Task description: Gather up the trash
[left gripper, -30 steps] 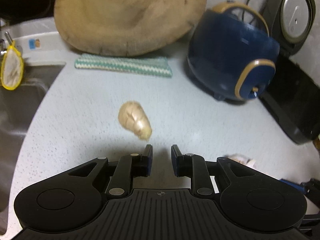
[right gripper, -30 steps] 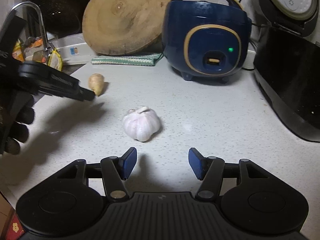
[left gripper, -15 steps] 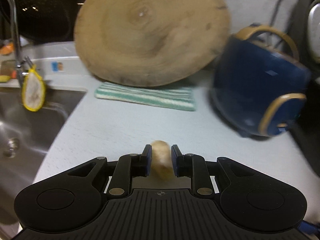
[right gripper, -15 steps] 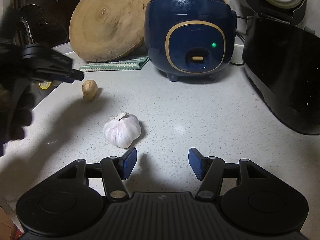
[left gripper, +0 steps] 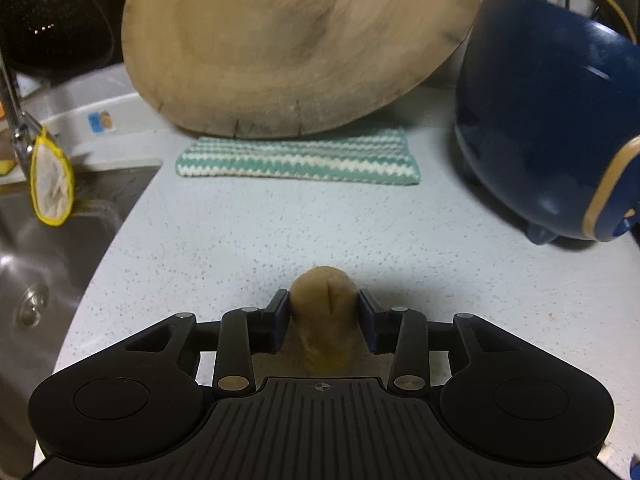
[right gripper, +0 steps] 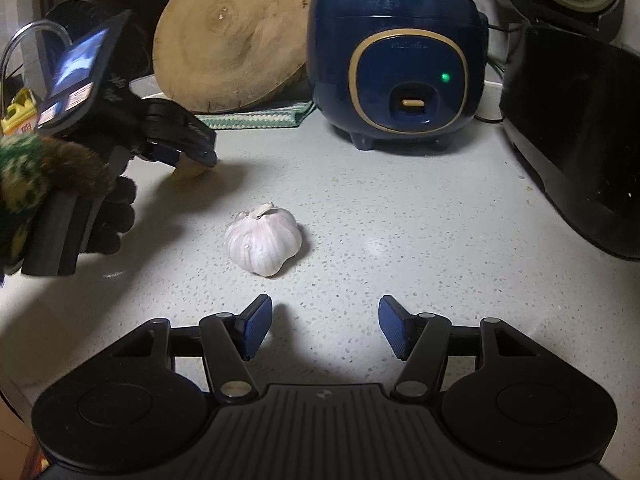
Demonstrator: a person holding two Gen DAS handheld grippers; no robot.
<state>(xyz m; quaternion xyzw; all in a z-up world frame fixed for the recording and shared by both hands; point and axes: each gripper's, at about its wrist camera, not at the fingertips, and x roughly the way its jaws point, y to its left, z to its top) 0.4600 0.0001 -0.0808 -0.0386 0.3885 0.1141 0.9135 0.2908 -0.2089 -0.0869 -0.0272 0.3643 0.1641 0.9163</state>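
Ginger [left gripper: 322, 304], a tan lump with a slit down its face, lies on the counter [right gripper: 400, 220] between the jaws of the left gripper [left gripper: 323, 298]. The pale speckled counter runs from a steel sink [left gripper: 48, 248] at the left to a black appliance [right gripper: 572, 140] at the right. Against the back wall stands a navy rice cooker [right gripper: 396, 64] with gold trim and a green light lit. Beside it leans a round wooden board [right gripper: 232, 40], its lower edge behind a folded green-and-white striped cloth [left gripper: 298, 158].

A black-gloved left hand [right gripper: 108, 216] holds the left gripper tilted down at the counter near the sink. Its jaws have just been opening, and they now straddle the ginger with a blue pad close on each side. I can't see either pad squeezing it, and the ginger rests on the counter.

The right gripper [right gripper: 326, 312] hangs over the front of the counter, its jaws well spread and nothing between them. Just ahead of its left finger sits a white garlic [right gripper: 263, 240] bulb, stem end up, clear of both pads and well apart from the ginger.
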